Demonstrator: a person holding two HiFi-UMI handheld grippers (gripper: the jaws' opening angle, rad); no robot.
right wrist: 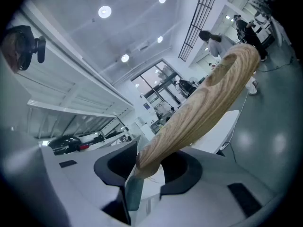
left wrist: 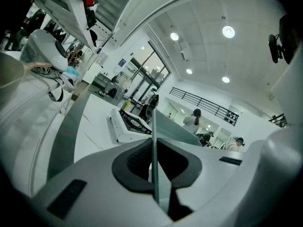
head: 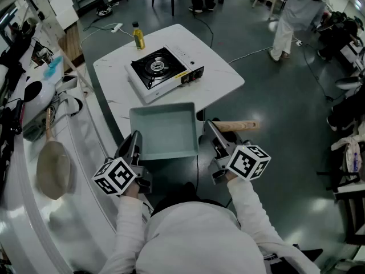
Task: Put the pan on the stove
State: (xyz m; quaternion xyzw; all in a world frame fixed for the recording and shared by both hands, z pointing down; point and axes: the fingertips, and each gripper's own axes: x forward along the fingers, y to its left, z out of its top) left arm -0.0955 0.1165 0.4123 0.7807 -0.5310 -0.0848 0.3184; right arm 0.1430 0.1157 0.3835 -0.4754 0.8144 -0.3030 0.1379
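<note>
A square pale green pan [head: 164, 131] with a wooden handle [head: 236, 126] hangs level above the near edge of the white table [head: 114, 79]. My left gripper [head: 136, 138] is shut on the pan's left wall; that thin wall [left wrist: 155, 174] stands on edge between its pads. My right gripper [head: 212, 131] is shut on the pan's right side, where the handle [right wrist: 203, 108] meets the wall [right wrist: 133, 188]. The handle sticks out to the right. A white portable stove [head: 165, 70] with a black burner sits further back on the table, beyond the pan, with nothing on it. The stove [left wrist: 132, 124] also shows ahead of the left jaws.
A yellow oil bottle [head: 138, 36] stands behind the stove at the table's far left. A curved white counter on the left carries a wooden paddle [head: 52, 167] and other gear. A person [head: 291, 16] stands at the back right on the dark floor.
</note>
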